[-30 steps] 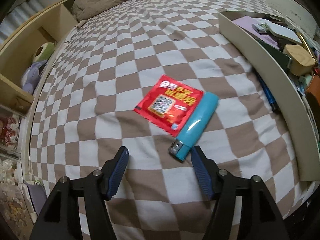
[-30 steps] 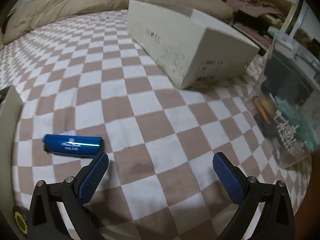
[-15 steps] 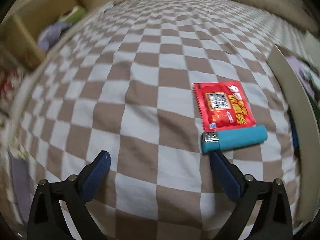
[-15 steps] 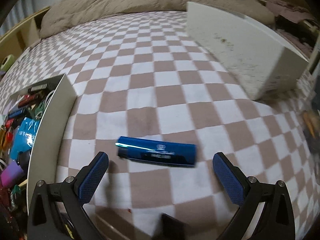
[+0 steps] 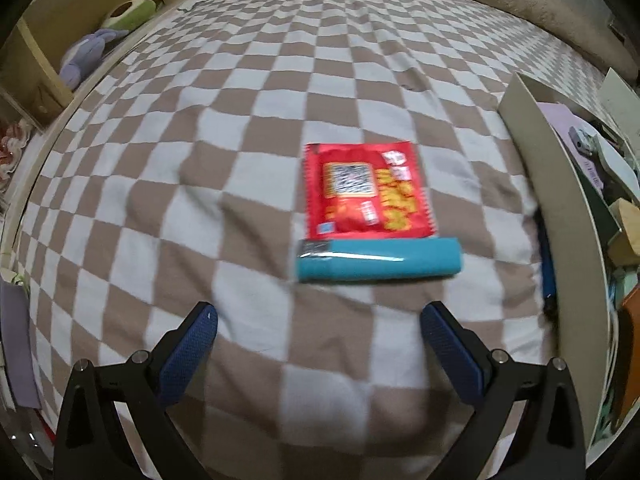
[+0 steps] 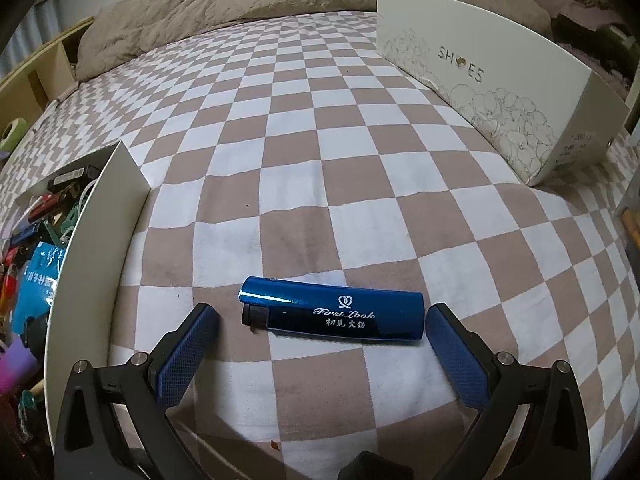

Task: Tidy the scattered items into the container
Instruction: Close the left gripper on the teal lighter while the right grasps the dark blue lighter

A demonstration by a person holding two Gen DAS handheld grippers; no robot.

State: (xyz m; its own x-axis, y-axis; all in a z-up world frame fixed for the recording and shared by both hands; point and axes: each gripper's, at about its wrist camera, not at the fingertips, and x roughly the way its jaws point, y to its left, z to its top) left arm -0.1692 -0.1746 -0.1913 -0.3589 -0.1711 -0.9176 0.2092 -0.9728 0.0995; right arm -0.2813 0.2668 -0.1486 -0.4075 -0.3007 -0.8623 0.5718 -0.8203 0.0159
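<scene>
A red sachet (image 5: 366,192) lies flat on the checked bedspread, and a teal lighter (image 5: 378,260) lies crosswise just below it. My left gripper (image 5: 318,330) hangs wide open a little short of the lighter, with only cloth between its fingers. In the right wrist view a glossy dark blue lighter (image 6: 334,314) lies crosswise between the fingertips of my right gripper (image 6: 320,326), which is wide open; the pads stand apart from the lighter's two ends. The cream container (image 6: 90,248) full of small items stands at the left there, and its wall (image 5: 560,200) is at the right in the left wrist view.
A white shoe box (image 6: 500,92) stands at the far right of the bed. A beige blanket (image 6: 240,4) is bunched along the head end. A wooden shelf with soft toys (image 5: 92,52) runs along the left side. Another dark blue item (image 5: 546,264) lies against the container's outer wall.
My left gripper opened wide and rolled, so the teal lighter now lies crosswise ahead of it. My right gripper swung left to the dark blue lighter, which now lies between its fingertips.
</scene>
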